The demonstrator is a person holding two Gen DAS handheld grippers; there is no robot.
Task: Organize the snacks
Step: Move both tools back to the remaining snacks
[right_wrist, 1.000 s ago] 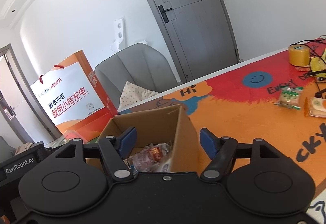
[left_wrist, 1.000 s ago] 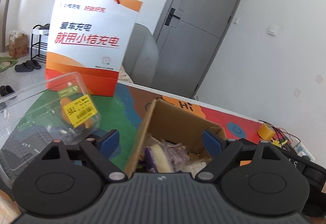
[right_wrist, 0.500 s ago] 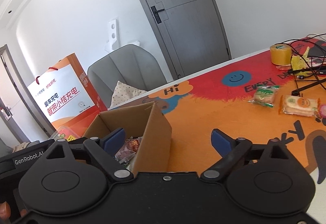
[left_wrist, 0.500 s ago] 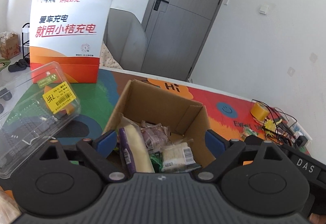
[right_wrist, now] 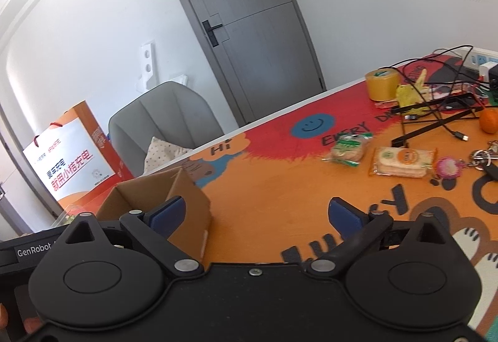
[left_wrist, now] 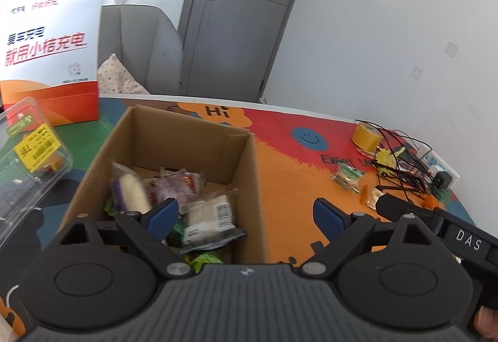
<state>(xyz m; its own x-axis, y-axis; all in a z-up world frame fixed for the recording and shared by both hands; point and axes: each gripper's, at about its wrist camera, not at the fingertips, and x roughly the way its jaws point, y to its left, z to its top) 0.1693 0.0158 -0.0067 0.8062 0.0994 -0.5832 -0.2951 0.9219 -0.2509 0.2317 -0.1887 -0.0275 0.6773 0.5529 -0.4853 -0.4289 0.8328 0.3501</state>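
1. Two hand-held grippers, both empty: left hand-held gripper [left_wrist: 246,214] with jaws spread wide above the cardboard box [left_wrist: 246,173]; right hand-held gripper [right_wrist: 256,214] likewise spread, over bare orange desk [right_wrist: 280,186].
2. Box contents: several wrapped snacks, including a white barcoded packet [left_wrist: 211,214] and a purple-edged roll [left_wrist: 130,192].
3. Change since a second ago: right hand-held gripper had swung off the box toward the loose items; the left view had tipped down into the box.
4. Remaining on desk, well apart from box: green-labelled cake packet [right_wrist: 348,149] and orange-wrapped cracker pack [right_wrist: 401,161], just beside each other.
5. Judgement: the last deposit looked finished; a reach for one of these two probably came next.
6. Hazard: cables [right_wrist: 435,111] near the packets.
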